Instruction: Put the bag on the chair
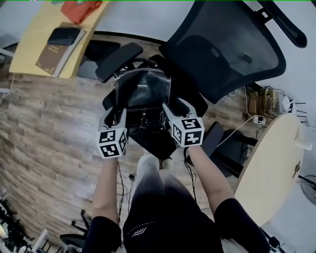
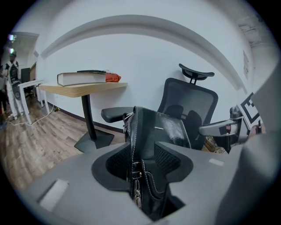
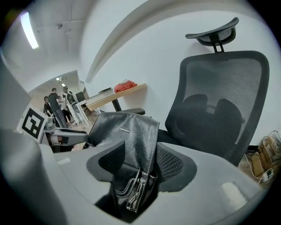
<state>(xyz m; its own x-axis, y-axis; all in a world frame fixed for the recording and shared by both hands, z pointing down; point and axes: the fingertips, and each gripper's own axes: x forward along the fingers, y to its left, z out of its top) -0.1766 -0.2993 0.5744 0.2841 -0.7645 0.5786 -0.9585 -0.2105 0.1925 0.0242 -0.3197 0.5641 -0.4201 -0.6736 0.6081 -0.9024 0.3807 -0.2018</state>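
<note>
**A:** Start from the head view. Where's the bag?

**B:** The black leather bag (image 1: pixel 143 91) stands upright on the seat of the chair (image 1: pixel 232 44), in front of the mesh backrest and just beside the left armrest (image 1: pixel 118 60). The left gripper (image 1: pixel 114 114) is at one end of the bag and the right gripper (image 1: pixel 177 107) at the other.

**A:** Anything else around?

**B:** A yellow table (image 1: pixel 34 44) up left carries a dark pouch (image 1: pixel 63 35) and a red thing (image 1: pixel 81 10). A round wooden table (image 1: pixel 269 163) is at the right, over plank flooring (image 1: pixel 44 138).

**A:** Now the left gripper view.

**B:** The bag's stitched end (image 2: pixel 153 132) rises between the two jaws. The jaws are spread wide, with the meshed pads (image 2: pixel 116 162) standing off the leather, so the grip is released. Behind are the chair's backrest and headrest, and a thick book (image 2: pixel 81 78) on the yellow table. The right gripper shows at the far right edge.

**A:** And the right gripper view?

**B:** It's the same at the other end. The bag (image 3: pixel 127 136) sits in the gap with its zipper pull (image 3: pixel 134 200) hanging low between the jaws. The jaws are parted and not pinching it. The backrest (image 3: pixel 219 101) fills the right side, the left gripper's marker cube (image 3: pixel 33 123) shows at the left, and a few people (image 3: pixel 55 107) stand far off.
</note>
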